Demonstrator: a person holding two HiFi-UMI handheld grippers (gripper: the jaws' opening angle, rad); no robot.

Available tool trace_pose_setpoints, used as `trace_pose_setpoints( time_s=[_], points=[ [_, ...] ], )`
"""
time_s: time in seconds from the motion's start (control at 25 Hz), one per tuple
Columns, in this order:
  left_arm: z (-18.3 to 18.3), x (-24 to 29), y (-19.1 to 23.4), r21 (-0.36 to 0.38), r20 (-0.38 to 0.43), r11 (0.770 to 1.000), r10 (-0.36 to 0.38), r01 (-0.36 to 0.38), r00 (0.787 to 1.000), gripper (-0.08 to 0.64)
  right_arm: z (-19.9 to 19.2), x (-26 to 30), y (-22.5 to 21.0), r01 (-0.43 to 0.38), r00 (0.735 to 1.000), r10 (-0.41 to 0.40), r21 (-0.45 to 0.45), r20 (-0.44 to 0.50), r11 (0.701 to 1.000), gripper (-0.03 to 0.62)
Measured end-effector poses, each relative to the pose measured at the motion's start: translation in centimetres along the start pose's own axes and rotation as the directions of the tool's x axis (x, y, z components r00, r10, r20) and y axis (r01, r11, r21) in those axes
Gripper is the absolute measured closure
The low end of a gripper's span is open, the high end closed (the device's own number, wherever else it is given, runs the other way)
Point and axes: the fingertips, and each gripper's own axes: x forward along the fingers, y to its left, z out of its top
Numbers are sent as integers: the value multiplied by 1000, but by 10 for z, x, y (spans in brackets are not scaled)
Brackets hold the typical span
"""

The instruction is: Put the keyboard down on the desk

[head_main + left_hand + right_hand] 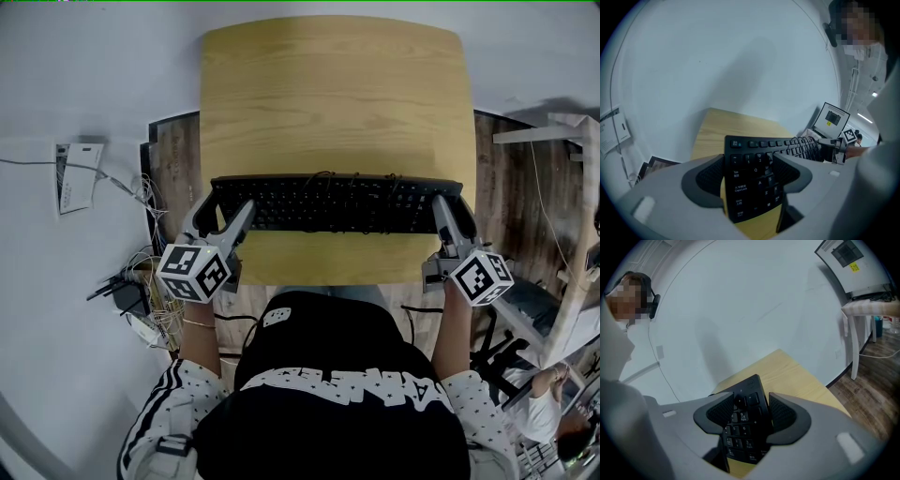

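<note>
Left gripper (pixel 223 214): clamped on the keyboard's (pixel 337 203) left end, one jaw over the letter keys, the other under the base.
Right gripper (pixel 448 220): clamped on the number-pad end in the same way, jaws standing fairly wide around the board's thickness.
Risk, uneven release: one end freed before the other would likely drop or swing the board round the end left in the grip.
Risk, edge: held over the near strip of the desk (pixel 337 94); set down any nearer the person, likely to tip off the front.
Risk, keys: pads bearing on keycaps, so a drag while letting go could pull caps or skew the board.
Risk, cable (pixel 361 178): looped along the far edge, liable to catch underneath.
Keyboard, place: level, parallel to the desk's front edge, spanning nearly its width; contact with the wood not clear.
Keyboard, look: black, full-size, rigid, thin, white legends.
</note>
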Motion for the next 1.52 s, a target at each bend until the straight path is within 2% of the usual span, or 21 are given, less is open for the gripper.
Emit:
trace_pose_setpoints(
  time_s=[0.6, 1.52],
  points=[
    [3, -5, -2, -8, -68, 1000, 3, -4, 998, 256, -5, -1, -2, 27, 998, -24, 45, -60, 999, 347],
    [8, -5, -1, -8, -73, 1000, 13, -13, 997, 267, -19, -3, -5, 111, 981, -94, 95, -170, 989, 347]
  ],
)
